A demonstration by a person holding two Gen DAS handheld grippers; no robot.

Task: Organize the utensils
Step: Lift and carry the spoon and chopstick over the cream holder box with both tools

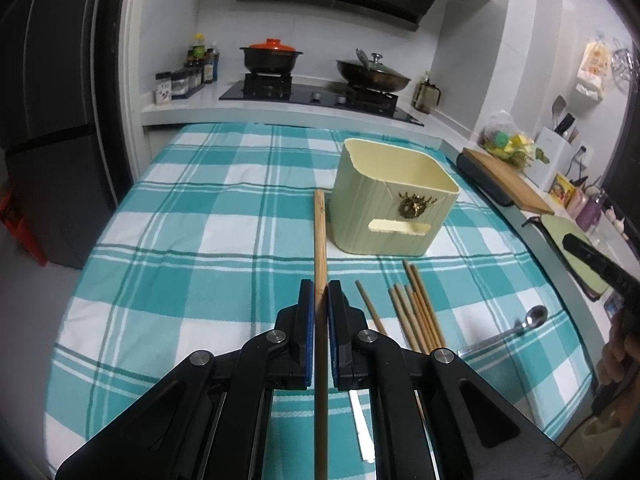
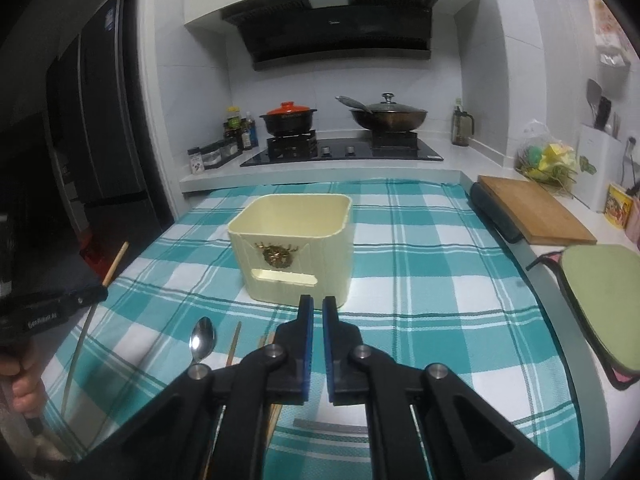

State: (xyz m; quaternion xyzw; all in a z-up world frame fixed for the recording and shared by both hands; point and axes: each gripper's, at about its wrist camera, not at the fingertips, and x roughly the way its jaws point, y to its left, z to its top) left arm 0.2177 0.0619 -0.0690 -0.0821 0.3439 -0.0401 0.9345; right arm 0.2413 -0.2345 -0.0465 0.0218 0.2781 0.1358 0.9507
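Observation:
My left gripper (image 1: 320,286) is shut on a long wooden chopstick (image 1: 319,236) and holds it above the checked cloth, its tip pointing toward the cream utensil holder (image 1: 392,208). Several loose chopsticks (image 1: 416,312) and a metal spoon (image 1: 532,318) lie on the cloth to the right of it. In the right wrist view my right gripper (image 2: 318,302) hovers just in front of the holder (image 2: 296,248), shut with nothing between its blue pads. The spoon (image 2: 202,338) lies to its lower left. The held chopstick (image 2: 116,260) shows at the left edge.
A flat metal strip (image 2: 332,427) lies on the cloth under the right gripper. A wooden cutting board (image 2: 536,212) and a green mat (image 2: 604,304) sit along the right counter. Behind the table stands a stove with a red-lidded pot (image 2: 290,118) and a wok (image 2: 388,116).

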